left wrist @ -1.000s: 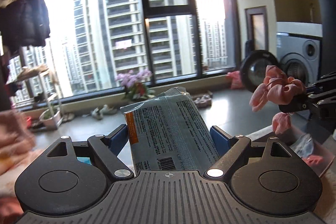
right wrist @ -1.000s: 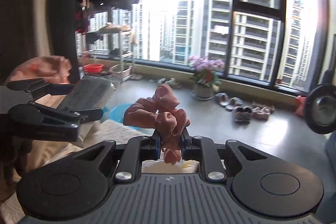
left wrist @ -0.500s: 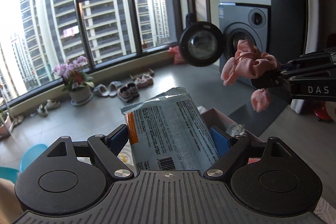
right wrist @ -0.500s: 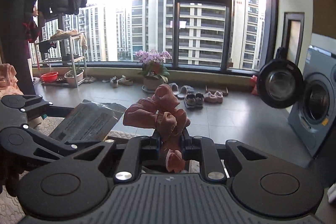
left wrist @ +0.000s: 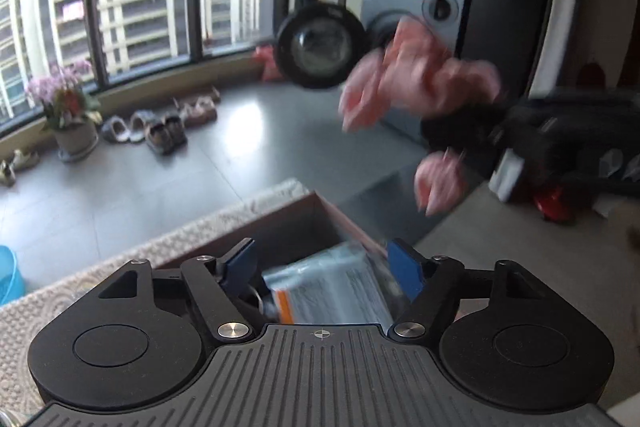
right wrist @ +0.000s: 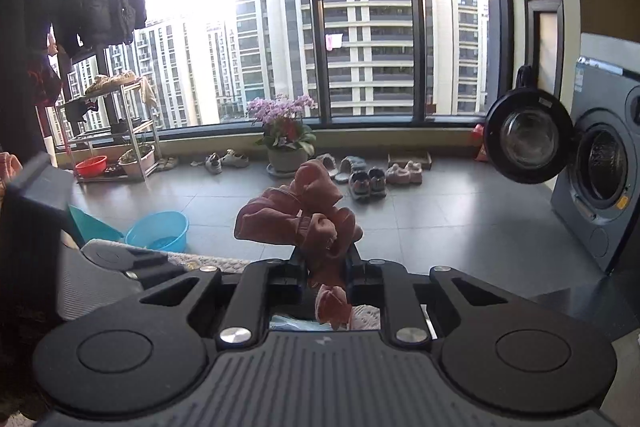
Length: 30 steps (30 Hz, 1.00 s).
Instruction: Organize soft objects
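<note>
A grey-white plastic packet (left wrist: 332,291) with an orange stripe lies tilted inside the brown box (left wrist: 280,223), low between the blue pads (left wrist: 404,269) of my left gripper (left wrist: 322,267). Its jaws are closing, and the pads stand clear of the packet's sides. My right gripper (right wrist: 326,261) is shut on a bundle of pink fabric (right wrist: 300,219), with one lobe hanging under the fingers. In the left wrist view that pink bundle (left wrist: 416,83) hangs blurred above and to the right of the box, held by the black right gripper (left wrist: 460,131).
The box sits on a cream crocheted mat (left wrist: 160,247). A washing machine (right wrist: 600,179) with its door open stands at the right. On the floor by the window are a flower pot (right wrist: 286,157), several shoes (right wrist: 364,179) and a blue basin (right wrist: 158,229). A drying rack (right wrist: 112,131) stands at the left.
The left gripper swung right and tipped down over the box. The packet slipped from between its pads down into the box. The right gripper kept the pink bundle and came closer.
</note>
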Motion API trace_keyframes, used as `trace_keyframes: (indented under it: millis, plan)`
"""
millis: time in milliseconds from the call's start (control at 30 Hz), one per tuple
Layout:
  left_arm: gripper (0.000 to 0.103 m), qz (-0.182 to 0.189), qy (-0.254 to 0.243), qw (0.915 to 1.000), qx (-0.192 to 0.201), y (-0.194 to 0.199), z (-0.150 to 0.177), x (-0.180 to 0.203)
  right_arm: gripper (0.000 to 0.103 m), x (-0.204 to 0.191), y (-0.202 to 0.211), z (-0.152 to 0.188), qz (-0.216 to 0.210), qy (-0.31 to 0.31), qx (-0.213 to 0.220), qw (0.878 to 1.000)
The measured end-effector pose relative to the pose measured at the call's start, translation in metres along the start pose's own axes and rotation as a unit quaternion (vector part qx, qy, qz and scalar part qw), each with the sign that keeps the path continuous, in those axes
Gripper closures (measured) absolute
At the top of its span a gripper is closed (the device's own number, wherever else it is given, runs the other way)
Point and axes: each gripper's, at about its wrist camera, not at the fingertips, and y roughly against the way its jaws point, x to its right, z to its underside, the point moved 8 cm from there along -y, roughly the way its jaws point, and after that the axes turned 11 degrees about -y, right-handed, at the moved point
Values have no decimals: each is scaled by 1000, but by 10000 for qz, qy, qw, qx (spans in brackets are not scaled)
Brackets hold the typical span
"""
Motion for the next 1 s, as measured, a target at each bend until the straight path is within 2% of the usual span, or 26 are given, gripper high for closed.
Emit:
trace_keyframes:
  millis: [133,233,333,400,533,567,633,733,867,1000]
  plan:
    - [25,-144,383,9990,197,41,19,-14,86,-5,-23,24,-233,-290,-533,9979]
    - [25,-281,429,9982,324,73,50,-20,86,-11,-51,67,-375,-465,-1399,9884]
    - [26,-486,533,9969,302,101,94,-26,86,-14,-81,119,-180,-367,-2240,9737]
    - [26,-661,537,9963,128,117,126,-33,86,-18,-80,130,-83,-92,-2058,9785]
    - [26,-989,740,9919,-280,138,187,-43,83,-31,-71,131,-46,122,-2290,9733]
    - [26,-1048,858,9903,-311,145,201,-46,79,-33,-70,131,-23,250,-2362,9714]
    - [26,-1136,1129,9865,-342,161,230,-49,51,-39,-63,136,17,397,-2522,9668]
    - [26,-1324,1408,9803,-401,180,259,-59,47,-44,-50,129,182,522,-2468,9675]
    - [26,-2022,1658,9648,-276,208,278,-89,46,-60,-39,109,395,580,-2138,9744]
    - [27,-2730,1759,9457,-120,230,287,-130,42,-93,-30,94,196,797,-1629,9832]
